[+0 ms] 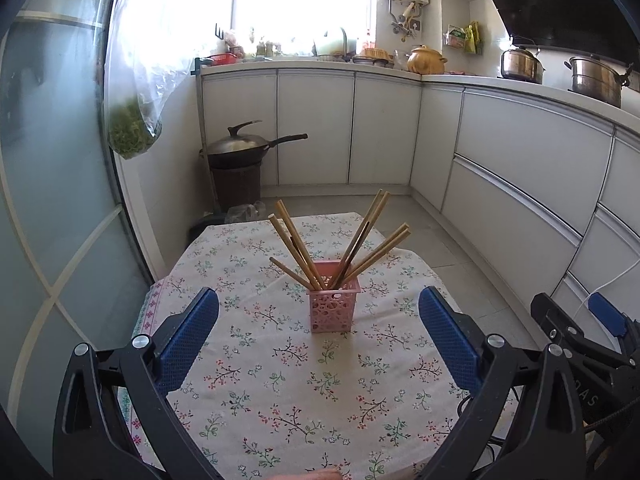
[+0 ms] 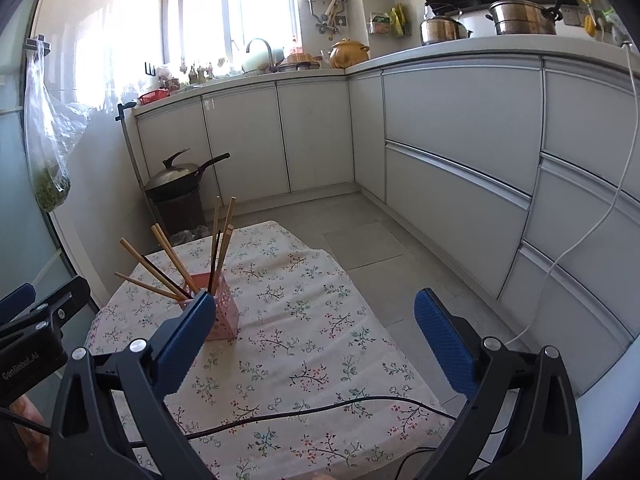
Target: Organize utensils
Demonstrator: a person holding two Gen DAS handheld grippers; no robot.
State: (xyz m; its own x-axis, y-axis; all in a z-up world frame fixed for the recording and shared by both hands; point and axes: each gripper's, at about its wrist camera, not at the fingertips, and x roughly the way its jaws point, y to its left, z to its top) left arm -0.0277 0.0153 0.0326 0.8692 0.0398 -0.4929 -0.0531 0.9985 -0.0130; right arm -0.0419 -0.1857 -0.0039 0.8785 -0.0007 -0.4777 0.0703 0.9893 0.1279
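My left gripper (image 1: 318,320) and right gripper (image 2: 316,322) both gape, empty. Pink perforated plastic basket (image 1: 334,302) of wooden chopsticks (image 1: 370,236) mid floral-cloth worktop (image 1: 280,400); white kitchen cabinets (image 2: 460,152) behind. Casing reads "GenRobot.AI".

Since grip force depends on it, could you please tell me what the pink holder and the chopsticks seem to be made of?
Pink holder: probably moulded plastic, matte, its walls pierced with round cut-outs. Chopsticks: most look like bamboo or wood, pale tan and unvarnished; a couple are dark, material unclear.

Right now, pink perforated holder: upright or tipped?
Upright. The pink perforated plastic holder stands on its base on the floral tablecloth, wooden chopsticks fanning out its open top.
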